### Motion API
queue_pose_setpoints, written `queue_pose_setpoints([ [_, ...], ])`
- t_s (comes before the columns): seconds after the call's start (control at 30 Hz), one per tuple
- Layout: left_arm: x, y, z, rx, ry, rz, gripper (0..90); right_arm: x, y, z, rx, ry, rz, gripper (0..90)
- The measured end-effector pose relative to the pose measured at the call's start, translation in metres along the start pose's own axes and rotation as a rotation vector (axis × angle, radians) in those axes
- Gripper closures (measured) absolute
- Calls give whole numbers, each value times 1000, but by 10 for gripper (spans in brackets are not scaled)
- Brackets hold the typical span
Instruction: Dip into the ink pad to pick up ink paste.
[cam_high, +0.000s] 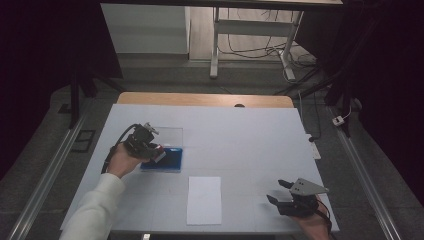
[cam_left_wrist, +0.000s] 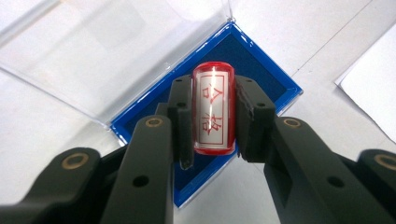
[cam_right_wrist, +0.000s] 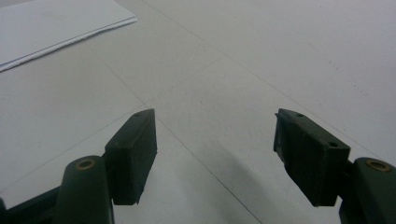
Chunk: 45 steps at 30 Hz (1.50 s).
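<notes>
A clear stamp with a red-framed face and red characters (cam_left_wrist: 213, 108) is clamped between the pads of my left gripper (cam_left_wrist: 213, 116), face toward the camera. It hangs just above a blue ink pad case (cam_left_wrist: 271, 70) whose clear lid (cam_left_wrist: 107, 51) lies folded open behind it. From above, the left gripper (cam_high: 152, 148) hovers at the left edge of the blue ink pad (cam_high: 171, 161). My right gripper (cam_high: 279, 191) rests low at the table's front right, jaws wide apart with only bare table between them (cam_right_wrist: 215, 135).
A white sheet of paper (cam_high: 204, 199) lies at the front middle of the white table cover (cam_high: 240, 135), and its corner (cam_right_wrist: 56, 23) lies beyond the right gripper. Behind the table stand a desk frame (cam_high: 250, 30) and loose floor cables (cam_high: 320, 115).
</notes>
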<state>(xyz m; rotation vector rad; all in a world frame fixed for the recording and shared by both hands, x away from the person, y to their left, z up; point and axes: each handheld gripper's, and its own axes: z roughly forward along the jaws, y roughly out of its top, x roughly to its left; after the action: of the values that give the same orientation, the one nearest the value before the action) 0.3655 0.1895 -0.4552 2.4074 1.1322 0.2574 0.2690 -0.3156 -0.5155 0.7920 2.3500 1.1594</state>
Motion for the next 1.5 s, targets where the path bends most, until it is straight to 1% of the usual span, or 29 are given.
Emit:
queue_pose_setpoints([
  [0.1,0,2,-4,1,-3,5,702,1,1,0,1,-3,-3,297],
  [0.13,0,2,-5,6,-5,8,702,1,1,0,3,-12,-9,297],
  [0.27,-2,4,-6,18,-6,16,702,1,2,0,3,-7,-11,297],
  [0.33,-2,4,-6,20,-6,14,702,1,1,0,-5,-2,-7,297],
  [0.4,-2,4,-4,28,-3,12,702,1,1,0,-7,-3,-5,298],
  [0.57,-4,3,3,46,4,25,702,1,1,0,-1,-3,-5,298],
  [0.8,-1,-1,13,68,-1,15,701,1,1,1,1,-1,-8,298],
  [0.93,1,-3,15,72,8,11,701,1,0,1,19,-5,-15,298],
  [1.07,1,-3,17,85,8,19,701,1,0,2,19,-4,-19,298],
  [1.13,1,-4,18,83,10,15,701,1,0,3,12,5,-13,298],
  [1.17,2,-4,18,80,8,7,701,1,0,3,12,5,-13,298],
  [1.27,3,-5,18,80,4,3,702,1,0,3,17,8,-12,298],
  [1.5,2,-4,19,86,8,3,702,2,0,3,27,10,-16,297],
])
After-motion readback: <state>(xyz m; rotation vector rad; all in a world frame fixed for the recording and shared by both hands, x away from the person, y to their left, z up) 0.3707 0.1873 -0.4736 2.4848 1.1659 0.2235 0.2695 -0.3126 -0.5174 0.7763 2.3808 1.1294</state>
